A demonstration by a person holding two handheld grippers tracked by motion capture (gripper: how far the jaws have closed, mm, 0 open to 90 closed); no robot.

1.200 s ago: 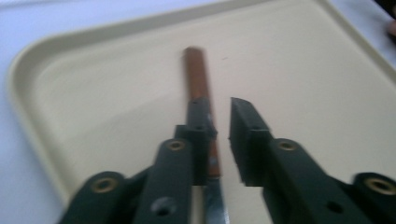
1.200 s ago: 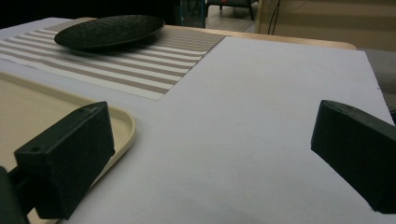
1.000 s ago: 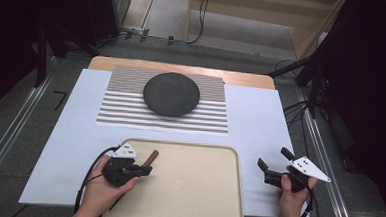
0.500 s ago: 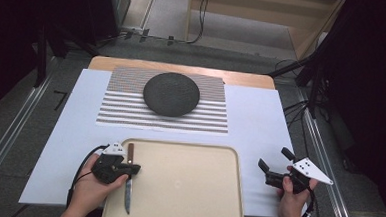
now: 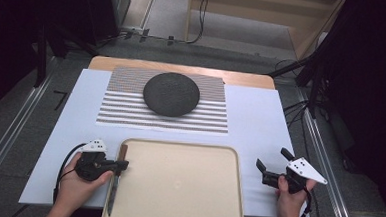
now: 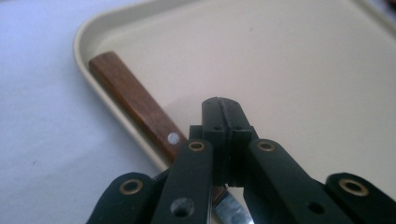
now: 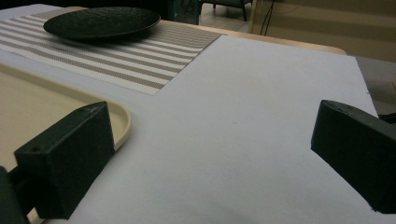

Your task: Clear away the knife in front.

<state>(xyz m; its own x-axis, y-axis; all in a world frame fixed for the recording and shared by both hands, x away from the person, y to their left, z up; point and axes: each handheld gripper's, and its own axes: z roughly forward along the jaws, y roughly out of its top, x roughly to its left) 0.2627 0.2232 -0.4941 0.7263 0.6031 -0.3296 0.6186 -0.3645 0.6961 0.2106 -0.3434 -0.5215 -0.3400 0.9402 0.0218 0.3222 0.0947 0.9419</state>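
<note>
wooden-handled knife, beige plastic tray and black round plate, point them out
wooden-handled knife (image 6: 135,105), left gripper view, middle of its brown handle
beige plastic tray (image 5: 179,146), high view, far rim
black round plate (image 5: 171,93), high view, centre of its top

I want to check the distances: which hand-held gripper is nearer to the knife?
Left. The left hand-held gripper is right at the knife on the tray's left edge; the right hand-held gripper is beyond the tray's opposite side.

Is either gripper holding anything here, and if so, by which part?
The left gripper is shut on the knife, gripping it about where the wooden handle meets the blade, over the tray. The right gripper is open and holds nothing.
</note>
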